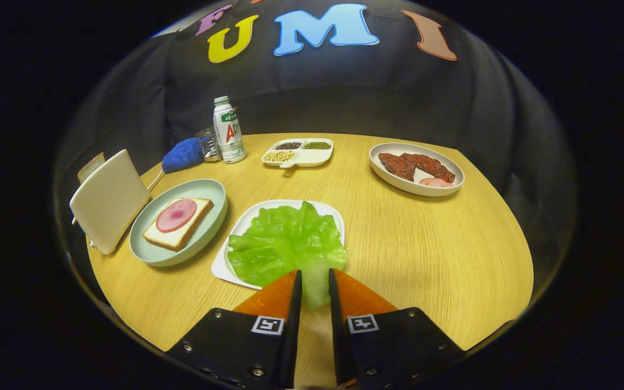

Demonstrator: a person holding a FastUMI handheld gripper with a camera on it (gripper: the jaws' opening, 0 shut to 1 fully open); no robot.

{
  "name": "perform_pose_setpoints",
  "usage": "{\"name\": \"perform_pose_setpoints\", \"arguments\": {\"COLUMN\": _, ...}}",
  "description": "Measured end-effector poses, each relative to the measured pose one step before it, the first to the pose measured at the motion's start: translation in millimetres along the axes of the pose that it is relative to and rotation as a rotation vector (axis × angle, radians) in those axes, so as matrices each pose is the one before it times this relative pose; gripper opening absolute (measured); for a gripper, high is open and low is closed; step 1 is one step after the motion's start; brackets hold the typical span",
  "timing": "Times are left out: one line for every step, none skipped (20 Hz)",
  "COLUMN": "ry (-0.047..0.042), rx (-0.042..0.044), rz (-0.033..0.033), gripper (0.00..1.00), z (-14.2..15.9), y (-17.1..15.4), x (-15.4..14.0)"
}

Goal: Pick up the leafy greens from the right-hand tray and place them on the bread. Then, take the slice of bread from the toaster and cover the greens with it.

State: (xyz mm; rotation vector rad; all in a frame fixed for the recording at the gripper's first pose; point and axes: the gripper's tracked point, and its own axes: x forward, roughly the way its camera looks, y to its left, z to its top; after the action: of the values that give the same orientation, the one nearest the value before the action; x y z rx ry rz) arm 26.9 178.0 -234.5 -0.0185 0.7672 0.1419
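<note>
Gripper view: tongs (pixel 315 276) pinch lettuce (pixel 285 244) stem; wood table (pixel 426 244).

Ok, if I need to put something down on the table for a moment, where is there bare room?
Bare wood lies right of the lettuce tray and before the meat plate. The left is crowded: toaster, bread plate, bottle. The gripper closes around the lettuce stem.

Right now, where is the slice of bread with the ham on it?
In the gripper view, the bread lies on the round green plate, beyond the fingers to their left, between the toaster and the white tray of leafy greens.
</note>
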Motion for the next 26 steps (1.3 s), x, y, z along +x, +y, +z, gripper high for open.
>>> {"name": "perform_pose_setpoints", "arguments": {"ry": -0.00243, "rx": -0.00892, "rz": 0.00601, "gripper": 0.28, "z": -0.57, "y": 1.41, "x": -1.37}}
{"name": "perform_pose_setpoints", "arguments": {"ry": -0.01282, "rx": -0.01068, "rz": -0.0087, "gripper": 0.28, "z": 2.97, "y": -4.64, "x": -6.21}}
{"name": "perform_pose_setpoints", "arguments": {"ry": -0.03727, "rx": 0.02251, "rz": -0.02771, "gripper": 0.15, "z": 4.82, "y": -8.31, "x": -4.7}}
{"name": "perform_pose_setpoints", "arguments": {"ry": 0.00098, "rx": 0.01354, "rz": 0.01529, "gripper": 0.01, "z": -1.97, "y": 4.91, "x": 5.66}}
{"name": "perform_pose_setpoints", "arguments": {"ry": -0.00902, "rx": 0.01852, "rz": 0.01382, "gripper": 0.02, "z": 2.16, "y": 2.76, "x": -1.38}}
{"name": "perform_pose_setpoints", "arguments": {"ry": -0.01081, "rx": 0.00585, "rz": 0.00412, "gripper": 0.01, "z": 2.17, "y": -0.39, "x": -3.25}}
{"name": "perform_pose_setpoints", "arguments": {"ry": -0.0118, "rx": -0.01161, "rz": -0.00272, "gripper": 0.01, "z": 2.77, "y": -0.22, "x": -3.82}}
{"name": "perform_pose_setpoints", "arguments": {"ry": -0.00977, "rx": -0.00965, "rz": -0.00193, "gripper": 0.01, "z": 1.46, "y": 0.48, "x": -3.29}}
{"name": "perform_pose_setpoints", "arguments": {"ry": -0.01079, "rx": -0.00338, "rz": 0.00096, "gripper": 0.01, "z": 3.21, "y": 1.18, "x": -4.34}}
{"name": "perform_pose_setpoints", "arguments": {"ry": -0.00786, "rx": 0.00031, "rz": 0.00195, "gripper": 0.01, "z": 1.76, "y": 1.19, "x": -2.38}}
{"name": "perform_pose_setpoints", "arguments": {"ry": -0.0065, "rx": 0.00004, "rz": 0.00582, "gripper": 0.01, "z": 2.91, "y": 1.75, "x": -3.46}}
{"name": "perform_pose_setpoints", "arguments": {"ry": -0.01208, "rx": 0.00274, "rz": 0.00487, "gripper": 0.01, "z": 2.94, "y": 1.57, "x": -2.31}}
{"name": "perform_pose_setpoints", "arguments": {"ry": -0.01212, "rx": -0.00031, "rz": 0.00183, "gripper": 0.01, "z": 3.83, "y": 1.86, "x": -3.59}}
{"name": "perform_pose_setpoints", "arguments": {"ry": -0.01459, "rx": -0.00043, "rz": 0.00446, "gripper": 0.01, "z": 3.82, "y": 2.27, "x": -3.28}}
{"name": "perform_pose_setpoints", "arguments": {"ry": -0.01589, "rx": -0.00025, "rz": 0.00236, "gripper": 0.01, "z": 5.59, "y": 1.76, "x": -3.35}}
{"name": "perform_pose_setpoints", "arguments": {"ry": -0.02046, "rx": 0.00006, "rz": 0.00411, "gripper": 0.01, "z": 5.24, "y": 2.53, "x": -2.84}}
{"name": "perform_pose_setpoints", "arguments": {"ry": -0.01673, "rx": 0.00155, "rz": -0.00069, "gripper": 0.01, "z": 5.88, "y": 1.7, "x": -2.78}}
{"name": "perform_pose_setpoints", "arguments": {"ry": -0.01338, "rx": -0.00357, "rz": 0.00251, "gripper": 0.01, "z": 3.67, "y": 3.07, "x": -3.11}}
{"name": "perform_pose_setpoints", "arguments": {"ry": -0.01626, "rx": -0.00248, "rz": 0.00324, "gripper": 0.01, "z": 6.64, "y": 4.06, "x": -2.73}}
{"name": "perform_pose_setpoints", "arguments": {"ry": -0.01198, "rx": -0.00118, "rz": 0.00577, "gripper": 0.01, "z": 3.78, "y": 3.8, "x": -3.39}}
{"name": "perform_pose_setpoints", "arguments": {"ry": -0.01068, "rx": -0.00146, "rz": 0.00794, "gripper": 0.01, "z": 4.73, "y": 5.27, "x": -2.96}}
{"name": "perform_pose_setpoints", "arguments": {"ry": -0.00982, "rx": -0.0033, "rz": 0.00659, "gripper": 0.01, "z": 3.78, "y": 5.19, "x": -2.49}}
{"name": "perform_pose_setpoints", "arguments": {"ry": -0.01073, "rx": -0.00463, "rz": 0.00846, "gripper": 0.01, "z": 5.64, "y": 5.73, "x": -2.43}}
{"name": "perform_pose_setpoints", "arguments": {"ry": -0.01096, "rx": -0.00697, "rz": 0.00827, "gripper": 0.01, "z": 4.29, "y": 6.52, "x": -2.01}}
{"name": "perform_pose_setpoints", "arguments": {"ry": -0.00832, "rx": -0.00943, "rz": 0.00974, "gripper": 0.01, "z": 4.76, "y": 7.22, "x": -1.24}}
{"name": "perform_pose_setpoints", "arguments": {"ry": -0.00853, "rx": -0.00577, "rz": 0.00944, "gripper": 0.01, "z": 2.83, "y": 6.83, "x": -0.87}}
